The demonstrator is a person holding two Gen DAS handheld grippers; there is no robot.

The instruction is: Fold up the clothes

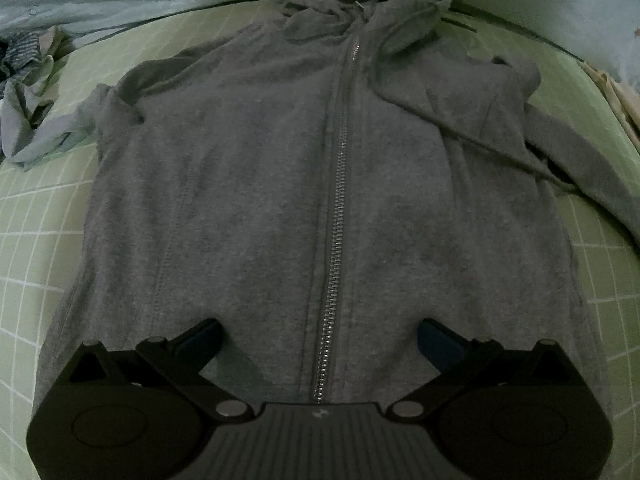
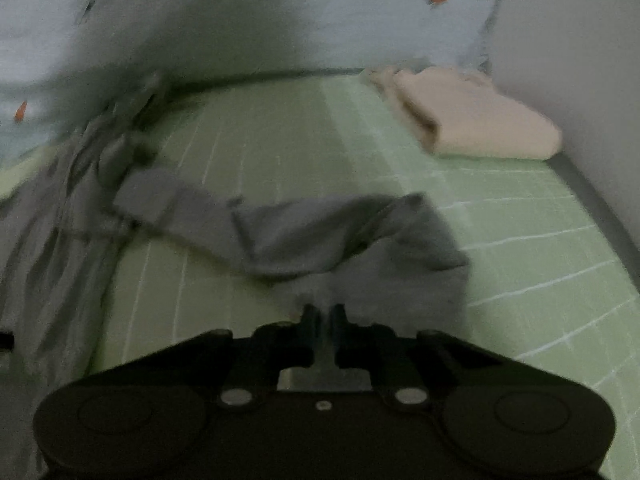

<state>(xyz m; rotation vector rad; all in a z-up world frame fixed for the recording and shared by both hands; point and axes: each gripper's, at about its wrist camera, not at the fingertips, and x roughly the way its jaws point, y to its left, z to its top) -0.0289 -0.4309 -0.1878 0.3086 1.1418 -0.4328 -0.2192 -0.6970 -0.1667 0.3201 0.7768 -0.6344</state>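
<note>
A grey zip-up hoodie (image 1: pixel 256 184) lies flat and face up on a green checked bed sheet (image 1: pixel 36 240), hood at the far end, zipper (image 1: pixel 340 184) closed down the middle. My left gripper (image 1: pixel 320 338) is open and empty, hovering over the hoodie's hem, one finger on each side of the zipper. In the right wrist view my right gripper (image 2: pixel 323 314) is shut on the cuff end of the hoodie's right sleeve (image 2: pixel 312 236), which stretches away to the left toward the hoodie's body (image 2: pixel 48 240). The view is blurred.
A crumpled pale garment pile (image 1: pixel 28 92) lies at the sheet's far left. A folded beige cloth (image 2: pixel 472 120) lies at the far right by the wall (image 2: pixel 580 60). A pale blue quilt with carrot prints (image 2: pixel 280 20) runs along the back.
</note>
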